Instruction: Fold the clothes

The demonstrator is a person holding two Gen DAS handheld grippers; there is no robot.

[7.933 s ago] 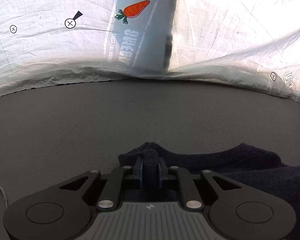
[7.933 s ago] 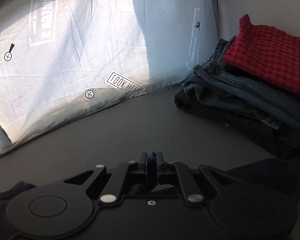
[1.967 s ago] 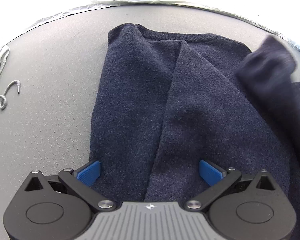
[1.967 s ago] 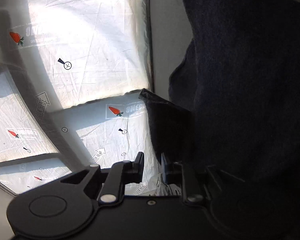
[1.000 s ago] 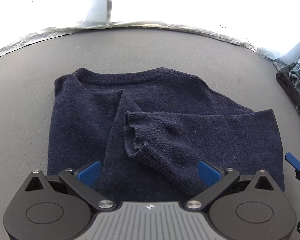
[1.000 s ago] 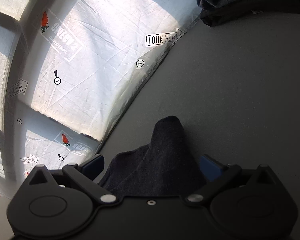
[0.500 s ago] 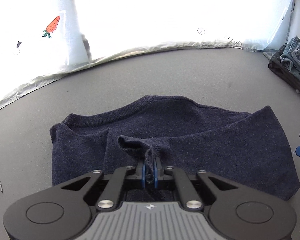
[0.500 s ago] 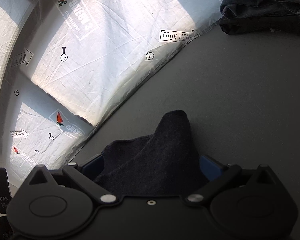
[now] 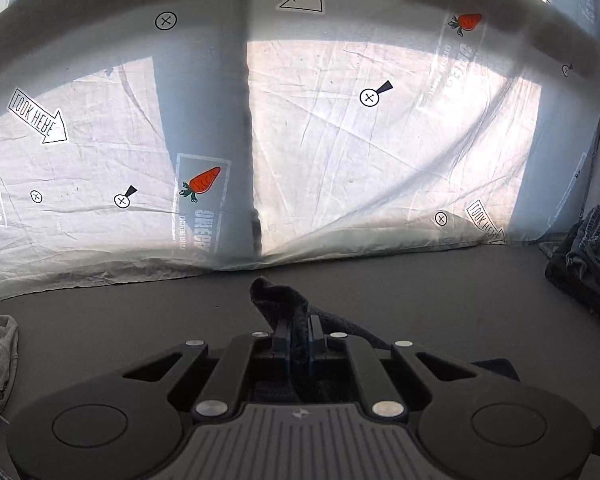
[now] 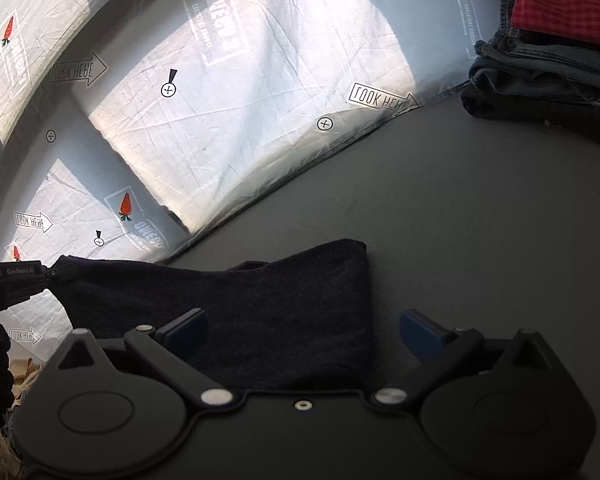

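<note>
One navy sweater (image 10: 260, 312): I am lifting its sleeve, left gripper (image 9: 298, 336) clamped on it. Right gripper (image 10: 302, 326) is hanging spread wide over the sweater; I judge the next move is carrying that sleeve across the body.

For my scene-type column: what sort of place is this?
Probably a staged recording booth for laundry folding, not a home: a white backdrop sheet printed with arrows and carrots, a grey work surface, and a stack of folded clothes waiting beside the dark sweater.
</note>
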